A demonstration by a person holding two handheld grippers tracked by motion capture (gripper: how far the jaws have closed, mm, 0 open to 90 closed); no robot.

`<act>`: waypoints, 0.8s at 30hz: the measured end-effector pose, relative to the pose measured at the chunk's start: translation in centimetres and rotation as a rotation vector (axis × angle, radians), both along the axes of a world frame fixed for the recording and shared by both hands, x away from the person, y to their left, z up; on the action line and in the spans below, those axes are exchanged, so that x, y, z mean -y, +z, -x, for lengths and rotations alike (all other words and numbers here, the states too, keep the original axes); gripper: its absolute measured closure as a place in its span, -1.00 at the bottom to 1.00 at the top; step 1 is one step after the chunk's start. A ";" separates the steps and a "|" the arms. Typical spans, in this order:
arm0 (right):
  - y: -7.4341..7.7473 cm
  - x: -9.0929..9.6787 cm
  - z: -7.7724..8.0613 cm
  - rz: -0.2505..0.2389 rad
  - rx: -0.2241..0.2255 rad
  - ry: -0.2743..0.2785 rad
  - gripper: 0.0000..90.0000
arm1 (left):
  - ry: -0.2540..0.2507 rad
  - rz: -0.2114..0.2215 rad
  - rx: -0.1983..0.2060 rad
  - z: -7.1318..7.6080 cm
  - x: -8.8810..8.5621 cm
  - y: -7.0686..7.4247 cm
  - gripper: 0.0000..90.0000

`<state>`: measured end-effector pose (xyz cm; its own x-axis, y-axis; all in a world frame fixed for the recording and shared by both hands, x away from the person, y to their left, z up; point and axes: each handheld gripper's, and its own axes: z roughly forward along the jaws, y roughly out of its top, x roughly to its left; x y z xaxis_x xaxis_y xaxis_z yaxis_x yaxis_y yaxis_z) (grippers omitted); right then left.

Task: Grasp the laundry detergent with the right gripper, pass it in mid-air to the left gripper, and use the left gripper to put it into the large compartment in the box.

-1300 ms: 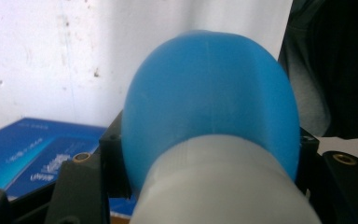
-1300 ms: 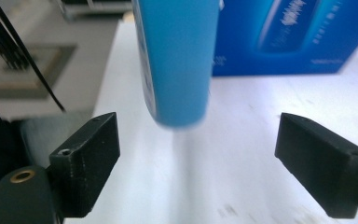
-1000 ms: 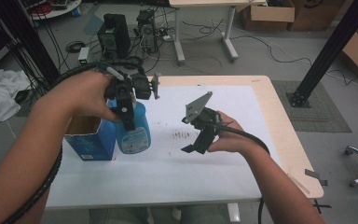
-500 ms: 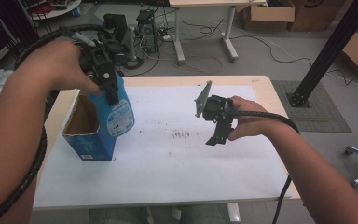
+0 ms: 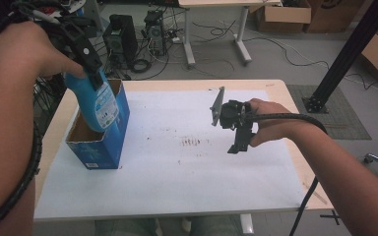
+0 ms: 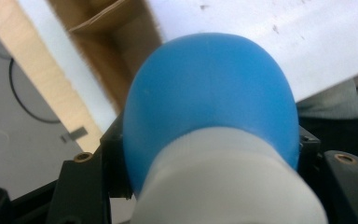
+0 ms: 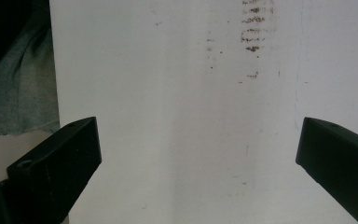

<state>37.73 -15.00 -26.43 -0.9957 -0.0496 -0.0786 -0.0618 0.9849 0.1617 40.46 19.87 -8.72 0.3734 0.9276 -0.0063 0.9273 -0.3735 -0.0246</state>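
In the high view, a blue bottle is held clamped by the left gripper, tilted, its lower end just inside the open blue box at the table's left side; the right gripper hangs well apart. In the left gripper view, the bottle's rounded base is seen between the fingers, above the box's cardboard interior. In the right gripper view, the fingers are spread wide over stained white surface.

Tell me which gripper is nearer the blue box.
Left. The left gripper holds the blue bottle partly inside the blue box; the right gripper hangs open over the table's middle, well apart.
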 end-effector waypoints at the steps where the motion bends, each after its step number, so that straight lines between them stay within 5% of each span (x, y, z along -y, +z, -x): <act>1: 0.0 0.0 0.0 0.004 0.001 0.001 -1.00 | 0.019 -0.002 -0.003 -0.1 -0.2 0.0 -0.16; 14: -0.3 0.7 -0.1 0.023 -0.004 -0.005 -1.00 | 0.212 -0.024 0.042 -0.7 -2.5 -0.1 -0.16; 24: -0.6 1.5 -0.5 0.018 -0.014 -0.028 -1.00 | 0.280 -0.044 0.014 -2.0 -3.8 -3.7 -0.16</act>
<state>38.20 -16.52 -26.98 -0.9977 -0.0228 -0.0636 -0.0318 0.9890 0.1443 42.42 23.64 -12.46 0.1025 0.9939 0.0395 0.9946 -0.1017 -0.0218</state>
